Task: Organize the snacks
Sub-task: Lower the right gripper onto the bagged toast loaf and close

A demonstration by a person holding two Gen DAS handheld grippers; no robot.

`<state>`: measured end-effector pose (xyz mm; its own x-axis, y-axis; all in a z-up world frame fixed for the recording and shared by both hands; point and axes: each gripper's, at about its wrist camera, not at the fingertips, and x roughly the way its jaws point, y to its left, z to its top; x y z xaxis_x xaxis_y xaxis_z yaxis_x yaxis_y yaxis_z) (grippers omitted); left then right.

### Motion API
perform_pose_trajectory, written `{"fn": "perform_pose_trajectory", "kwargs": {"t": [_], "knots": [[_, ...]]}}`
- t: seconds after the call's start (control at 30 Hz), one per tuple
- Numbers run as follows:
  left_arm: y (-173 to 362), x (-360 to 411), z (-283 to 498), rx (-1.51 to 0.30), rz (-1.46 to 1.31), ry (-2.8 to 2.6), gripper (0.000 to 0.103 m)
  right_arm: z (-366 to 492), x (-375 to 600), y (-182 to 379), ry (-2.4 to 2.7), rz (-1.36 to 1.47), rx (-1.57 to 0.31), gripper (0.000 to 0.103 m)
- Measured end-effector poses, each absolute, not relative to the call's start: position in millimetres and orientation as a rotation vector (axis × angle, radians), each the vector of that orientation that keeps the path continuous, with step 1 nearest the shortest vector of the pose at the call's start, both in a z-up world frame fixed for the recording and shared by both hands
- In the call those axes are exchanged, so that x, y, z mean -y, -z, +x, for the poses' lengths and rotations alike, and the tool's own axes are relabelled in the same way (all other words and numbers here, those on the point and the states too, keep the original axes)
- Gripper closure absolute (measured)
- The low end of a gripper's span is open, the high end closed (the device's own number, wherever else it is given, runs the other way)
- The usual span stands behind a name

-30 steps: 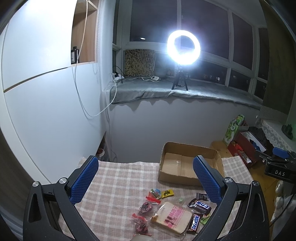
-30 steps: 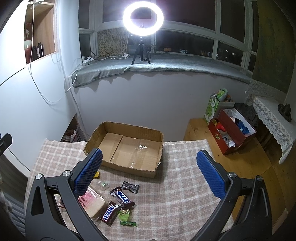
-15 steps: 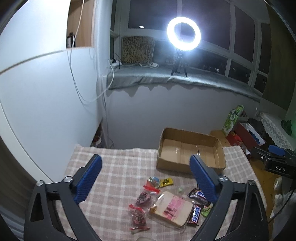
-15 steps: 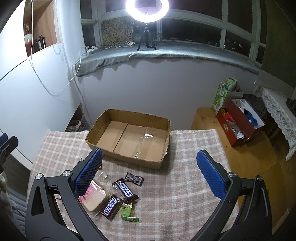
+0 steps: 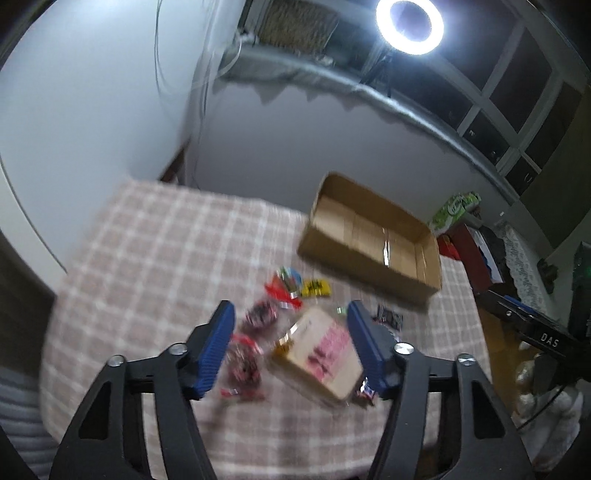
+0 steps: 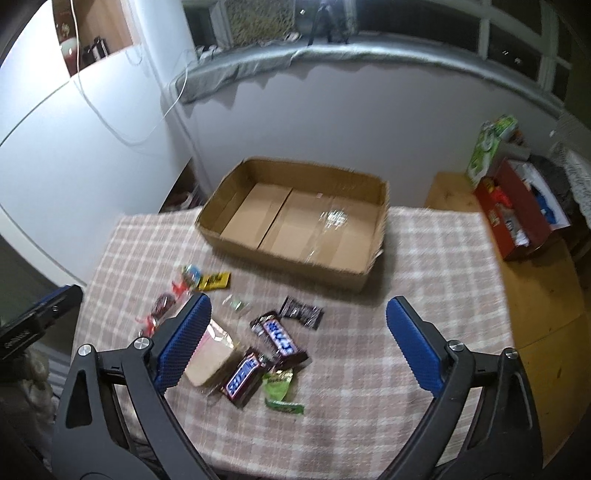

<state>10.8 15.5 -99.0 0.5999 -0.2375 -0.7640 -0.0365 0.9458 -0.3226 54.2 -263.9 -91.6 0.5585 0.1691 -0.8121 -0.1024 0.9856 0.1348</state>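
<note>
Several snacks lie on a checked tablecloth [image 6: 424, 258]. A wrapped sandwich pack [image 5: 319, 350] lies between the tips of my open left gripper [image 5: 290, 314], which hovers above it. Red candy bags [image 5: 242, 360] lie to its left and small colourful candies [image 5: 291, 282] beyond. My right gripper [image 6: 297, 308] is open above a Snickers bar [image 6: 242, 376], a second bar [image 6: 279, 338], a dark wrapper [image 6: 301, 312] and a green packet [image 6: 279, 386]. An empty cardboard box [image 6: 295, 221] stands at the table's far side; it also shows in the left wrist view [image 5: 373, 236].
White wall panels [image 6: 74, 147] stand left of the table. A red box of clutter [image 6: 517, 214] and a green carton [image 6: 489, 147] sit on the wooden floor at right. A ring light [image 5: 408, 22] shines on the window sill.
Both grippers have tilted down and come closer to the snacks. The left gripper's fingers stand narrower than before and now frame the sandwich pack. The left view is blurred by motion.
</note>
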Motion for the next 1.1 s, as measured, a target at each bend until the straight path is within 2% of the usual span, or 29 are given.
{"fn": "perform_pose_trajectory", "kwargs": {"t": [0.1, 0.17, 0.27, 0.4, 0.5, 1.1], "knots": [[115, -15, 9, -0.983, -0.365, 0.135, 0.047, 58, 258, 107, -0.206, 0.082, -1.014, 0.008], [125, -14, 6, -1.018, -0.391, 0.142, 0.048, 61, 252, 118, -0.237, 0.079, -1.051, 0.016], [136, -10, 3, -1.058, -0.41, 0.16, 0.054, 66, 242, 135, -0.292, 0.072, -1.1, 0.02], [151, -4, 1, -1.102, -0.439, 0.187, 0.055, 75, 225, 156, -0.373, 0.062, -1.16, 0.025], [163, 1, 1, -1.133, -0.463, 0.203, 0.058, 83, 209, 171, -0.438, 0.035, -1.206, 0.034], [206, 3, 4, -1.209, -0.581, 0.222, 0.061, 118, 155, 222, -0.618, -0.023, -1.399, 0.034]]}}
